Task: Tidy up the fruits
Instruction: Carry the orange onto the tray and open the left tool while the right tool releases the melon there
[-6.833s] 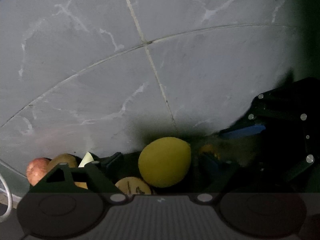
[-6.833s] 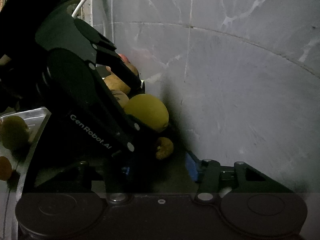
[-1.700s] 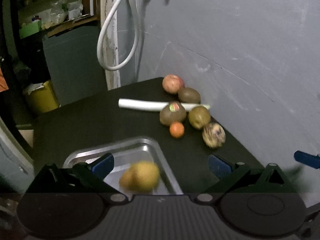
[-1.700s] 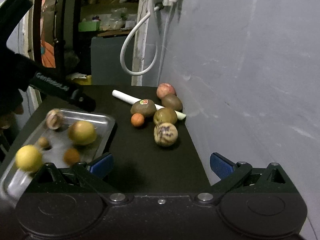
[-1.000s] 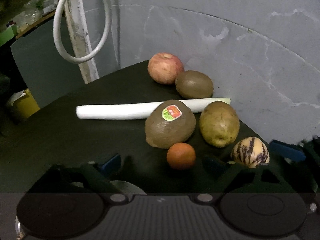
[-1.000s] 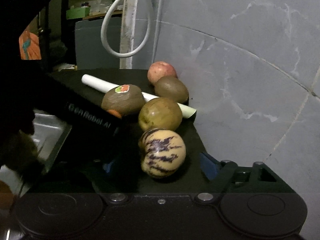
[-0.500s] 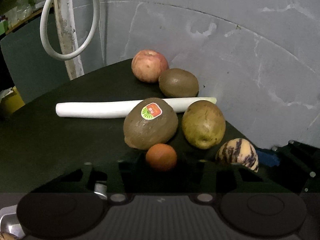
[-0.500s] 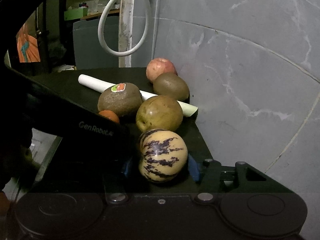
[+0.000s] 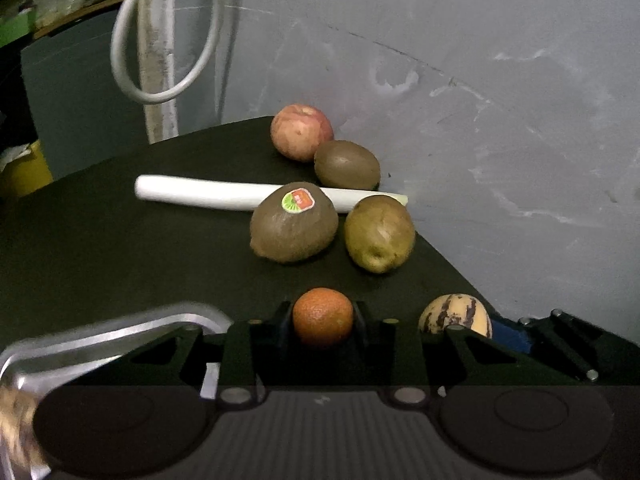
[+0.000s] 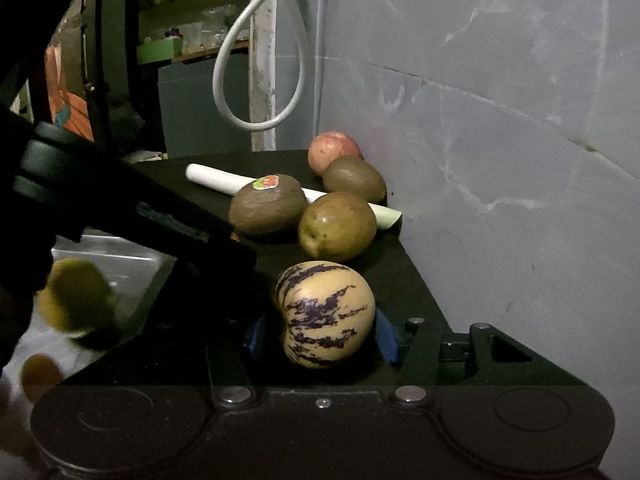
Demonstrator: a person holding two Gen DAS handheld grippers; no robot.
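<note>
My left gripper (image 9: 322, 322) is shut on a small orange (image 9: 322, 320) and holds it just off the black table. My right gripper (image 10: 320, 334) is shut on a cream melon with purple stripes (image 10: 325, 312); the melon also shows in the left wrist view (image 9: 456, 315). On the table behind lie a stickered kiwi (image 9: 294, 222), a green-brown pear (image 9: 379, 233), a second kiwi (image 9: 347, 165) and a red apple (image 9: 302, 131). A metal tray (image 9: 120, 334) at the left holds a yellow fruit (image 10: 76, 296) and a small orange fruit (image 10: 40, 372).
A white leek stalk (image 9: 200, 192) lies across the table behind the kiwi. A grey wall (image 9: 500, 120) bounds the table on the right. A white hose loop (image 9: 168, 40) hangs at the back. The left gripper's body (image 10: 120, 208) crosses the right wrist view.
Both grippers have closed: the left on the small orange, the right on the striped melon. Both have pulled back and lifted a little; the tray has come into the left view.
</note>
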